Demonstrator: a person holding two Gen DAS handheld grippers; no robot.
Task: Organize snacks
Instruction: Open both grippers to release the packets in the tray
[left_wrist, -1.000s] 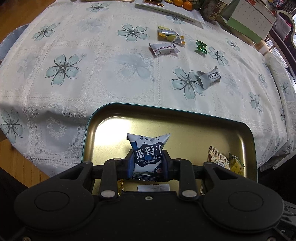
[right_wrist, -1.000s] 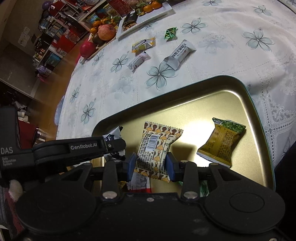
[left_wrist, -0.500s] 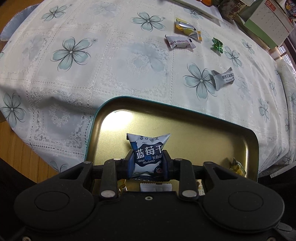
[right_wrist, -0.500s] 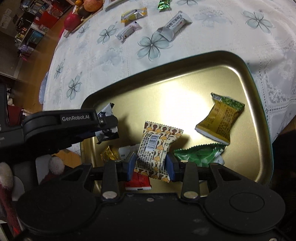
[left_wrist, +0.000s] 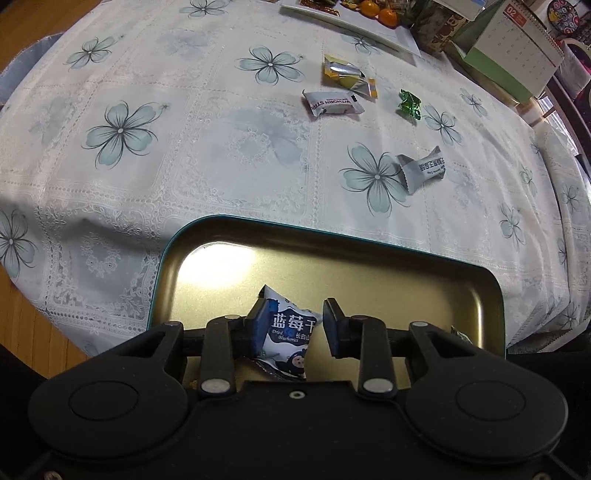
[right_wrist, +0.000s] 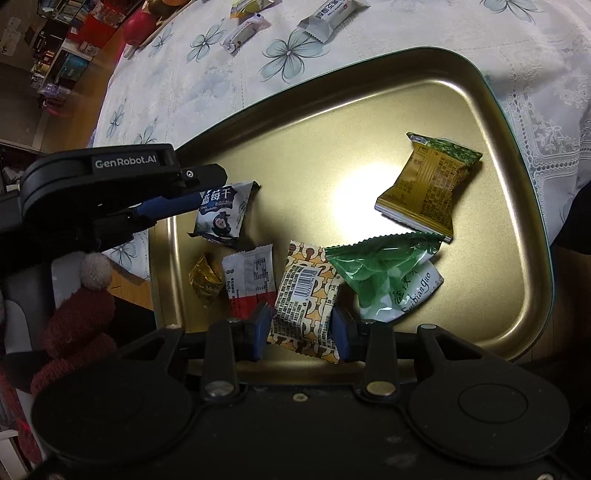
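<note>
A gold tray (left_wrist: 369, 273) (right_wrist: 332, 122) sits at the table's near edge. My left gripper (left_wrist: 295, 325) has opened over the tray's left part; the blue-and-white dried blueberry packet (left_wrist: 290, 332) (right_wrist: 223, 210) leans on the left finger, clear of the right one. The left gripper also shows in the right wrist view (right_wrist: 201, 186). My right gripper (right_wrist: 301, 332) holds a brown patterned packet (right_wrist: 306, 299) low over the tray, its jaws a little apart. Green (right_wrist: 384, 273), gold-green (right_wrist: 428, 184), red-white (right_wrist: 251, 280) packets and a gold candy (right_wrist: 205, 280) lie in the tray.
On the floral tablecloth (left_wrist: 184, 147) beyond the tray lie a grey packet (left_wrist: 423, 170), a white bar (left_wrist: 332, 103), a yellow-silver packet (left_wrist: 349, 75) and a green candy (left_wrist: 409, 104). A white plate with oranges (left_wrist: 369, 18) and a calendar (left_wrist: 517, 48) stand at the back.
My left gripper has opened and the blueberry packet has tipped and sunk between the fingers. My right gripper has come lower over the tray with the brown packet, jaws slightly wider.
</note>
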